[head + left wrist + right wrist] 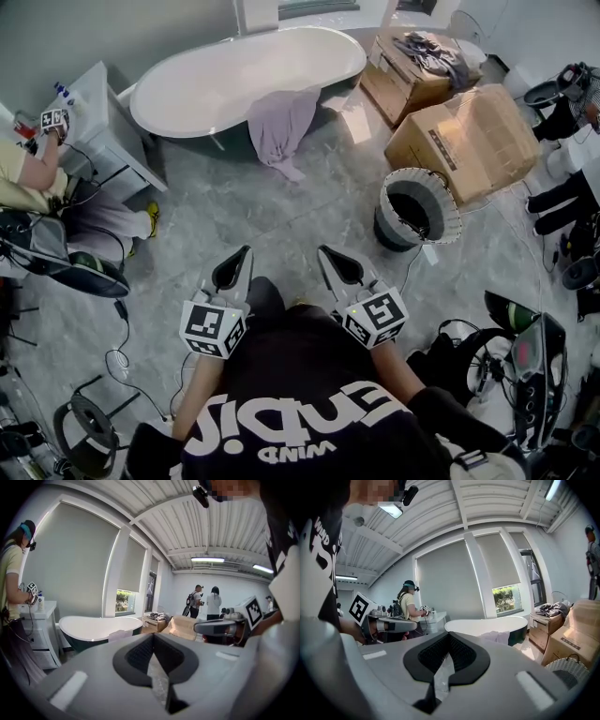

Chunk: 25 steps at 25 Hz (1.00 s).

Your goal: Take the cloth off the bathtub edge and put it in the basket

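A lilac cloth [281,127] hangs over the near edge of the white bathtub [216,84] and trails down to the floor. The round basket [417,208], white-rimmed and dark inside, stands on the floor to the right of the tub. My left gripper [234,272] and right gripper [339,267] are side by side, close to my body and well short of the cloth. Both are shut and empty. In the left gripper view the left gripper [153,637] points at the cloth [120,634] on the bathtub [89,627]. The right gripper view shows the right gripper [449,633], the cloth [497,637] and the basket [569,670].
Large cardboard boxes [469,131] sit behind the basket, one [412,66] with clothes on top. A white cabinet [98,122] stands left of the tub with a person [28,169] at it. Cables and gear [544,356] lie at both sides. Two people [206,601] stand far off.
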Available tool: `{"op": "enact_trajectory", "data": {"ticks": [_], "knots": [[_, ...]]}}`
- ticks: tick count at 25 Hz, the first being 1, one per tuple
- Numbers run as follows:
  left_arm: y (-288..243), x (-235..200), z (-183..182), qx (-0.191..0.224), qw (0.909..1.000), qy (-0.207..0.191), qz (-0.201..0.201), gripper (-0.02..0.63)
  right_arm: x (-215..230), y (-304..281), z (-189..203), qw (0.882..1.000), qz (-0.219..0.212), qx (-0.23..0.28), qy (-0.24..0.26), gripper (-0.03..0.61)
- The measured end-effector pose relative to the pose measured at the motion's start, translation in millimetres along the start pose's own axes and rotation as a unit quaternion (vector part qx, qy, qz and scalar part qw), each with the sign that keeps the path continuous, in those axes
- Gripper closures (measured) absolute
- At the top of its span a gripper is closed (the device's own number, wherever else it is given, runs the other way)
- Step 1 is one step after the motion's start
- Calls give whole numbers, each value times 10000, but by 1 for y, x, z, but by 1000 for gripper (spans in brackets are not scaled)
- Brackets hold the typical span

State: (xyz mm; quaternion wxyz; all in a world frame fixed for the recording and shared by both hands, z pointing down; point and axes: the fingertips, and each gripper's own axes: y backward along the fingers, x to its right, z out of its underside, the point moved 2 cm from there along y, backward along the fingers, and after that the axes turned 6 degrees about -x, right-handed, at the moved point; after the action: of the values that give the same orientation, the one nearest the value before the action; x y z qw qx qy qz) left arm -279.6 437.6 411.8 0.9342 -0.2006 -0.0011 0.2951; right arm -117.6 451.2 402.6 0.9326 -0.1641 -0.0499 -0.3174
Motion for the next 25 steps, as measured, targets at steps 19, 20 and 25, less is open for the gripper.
{"op": "enact_trajectory", "data": {"ticks": [19,20,25], "knots": [[-90,-35,-22,-88,9997,110,213,617,72,-49,-9,9994,258,-146,-165,569],[-93,-36,-24,-70,9997,112,217,617,75,-52,-9,9994,263,-144,-170,569],[-115,-64,-40,-13,9998,170,80,617,93,-85,-23,9996,197,-164,-144,569]]}}
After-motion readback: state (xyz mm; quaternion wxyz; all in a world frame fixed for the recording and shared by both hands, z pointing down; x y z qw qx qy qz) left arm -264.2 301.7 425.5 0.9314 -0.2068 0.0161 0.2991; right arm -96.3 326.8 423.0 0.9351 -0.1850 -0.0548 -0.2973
